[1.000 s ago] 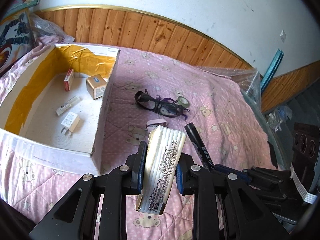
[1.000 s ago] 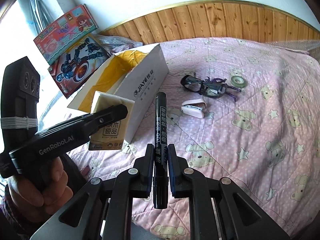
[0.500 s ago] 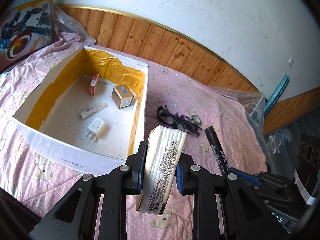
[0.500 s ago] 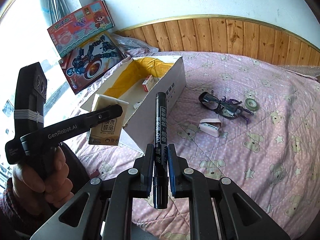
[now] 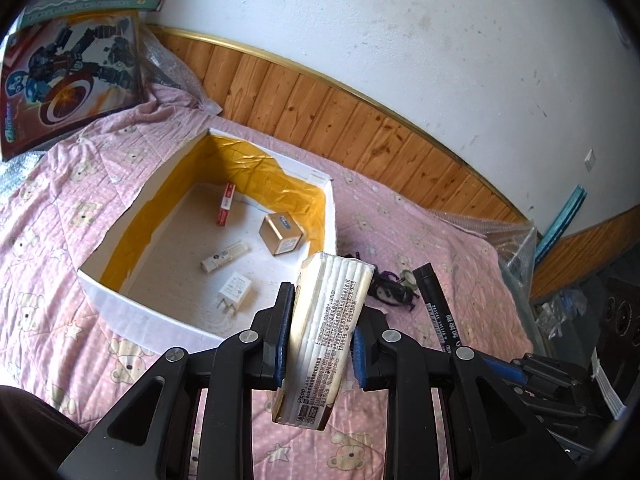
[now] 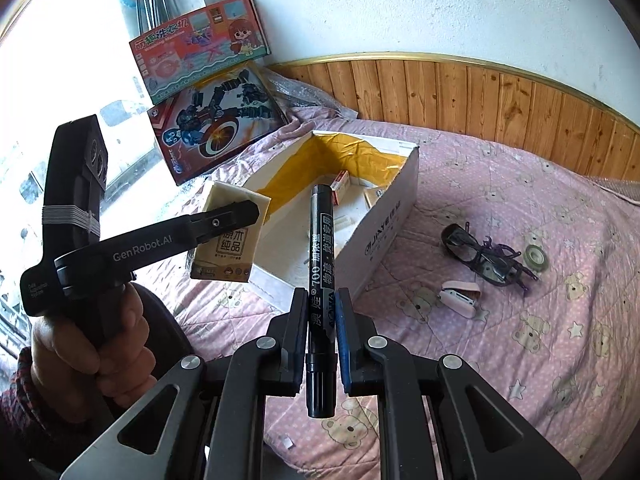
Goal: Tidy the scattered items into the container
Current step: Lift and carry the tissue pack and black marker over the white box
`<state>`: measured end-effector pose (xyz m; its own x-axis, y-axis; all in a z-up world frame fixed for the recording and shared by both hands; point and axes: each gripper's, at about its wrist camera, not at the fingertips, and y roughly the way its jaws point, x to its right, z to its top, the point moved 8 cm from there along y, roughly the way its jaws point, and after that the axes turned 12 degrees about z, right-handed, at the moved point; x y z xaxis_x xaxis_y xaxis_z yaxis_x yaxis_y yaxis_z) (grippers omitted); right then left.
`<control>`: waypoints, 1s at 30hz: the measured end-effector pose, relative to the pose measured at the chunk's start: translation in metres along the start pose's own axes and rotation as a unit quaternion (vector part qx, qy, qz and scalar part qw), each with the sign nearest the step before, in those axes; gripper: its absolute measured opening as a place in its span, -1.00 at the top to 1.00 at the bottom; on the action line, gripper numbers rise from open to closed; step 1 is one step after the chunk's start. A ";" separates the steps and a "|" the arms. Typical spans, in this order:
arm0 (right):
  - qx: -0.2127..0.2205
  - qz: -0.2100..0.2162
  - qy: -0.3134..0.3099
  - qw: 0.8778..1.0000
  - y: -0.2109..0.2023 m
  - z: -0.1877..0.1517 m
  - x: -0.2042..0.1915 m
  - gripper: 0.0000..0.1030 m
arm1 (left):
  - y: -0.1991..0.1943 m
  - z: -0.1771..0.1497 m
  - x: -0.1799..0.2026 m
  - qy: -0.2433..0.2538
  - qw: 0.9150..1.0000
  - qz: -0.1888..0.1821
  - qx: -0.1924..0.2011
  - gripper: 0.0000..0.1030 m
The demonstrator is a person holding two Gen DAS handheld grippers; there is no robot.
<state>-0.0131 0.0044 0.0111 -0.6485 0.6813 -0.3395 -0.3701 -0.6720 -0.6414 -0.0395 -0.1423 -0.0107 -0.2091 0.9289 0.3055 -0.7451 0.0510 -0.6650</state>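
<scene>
My left gripper (image 5: 320, 332) is shut on a white tissue pack (image 5: 328, 332), held in the air just short of the near right corner of the white cardboard box (image 5: 132, 312) with yellow lining. The right wrist view shows the same tissue pack (image 6: 224, 256) from the side, clamped by the left gripper (image 6: 240, 216). My right gripper (image 6: 322, 320) is shut on a black marker (image 6: 320, 264), upright above the quilt in front of the box (image 6: 384, 236). Inside the box lie a charger plug (image 5: 234, 290), a small brown box (image 5: 280, 232), a red-white packet (image 5: 226, 204) and a small white tube (image 5: 224, 256).
On the pink quilt right of the box lie black glasses (image 6: 472, 248), a pale pink stapler (image 6: 460, 296) and a small tape roll (image 6: 534, 256). Two toy boxes (image 6: 216, 120) lean by the window at the left. A wood-panelled wall (image 6: 500, 96) runs behind the bed.
Both grippers have risen and moved toward the box with their loads. The box now lies more centred and lower in both views, its inside more fully seen.
</scene>
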 end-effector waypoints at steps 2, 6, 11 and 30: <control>0.002 0.003 -0.003 1.000 0.003 0.005 -0.003 0.72 | -0.001 0.005 -0.004 -0.003 1.000 0.004 0.004 0.50; 0.006 0.007 -0.013 1.000 0.006 0.017 -0.010 0.72 | -0.001 0.017 -0.012 -0.007 1.000 0.008 0.013 0.50; 0.013 0.013 -0.021 1.000 0.012 0.032 -0.018 0.72 | -0.002 0.032 -0.020 -0.010 1.000 0.017 0.024 0.50; -0.010 0.030 -0.012 0.999 0.065 0.056 -0.019 0.72 | 0.060 0.057 -0.063 -0.004 0.994 0.105 -0.016 0.50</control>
<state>-0.0622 -0.0684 0.0144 -0.6849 0.6331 -0.3607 -0.3170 -0.7046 -0.6349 -0.1074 -0.2190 -0.0311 -0.3630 0.9172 0.1639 -0.6645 -0.1316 -0.7356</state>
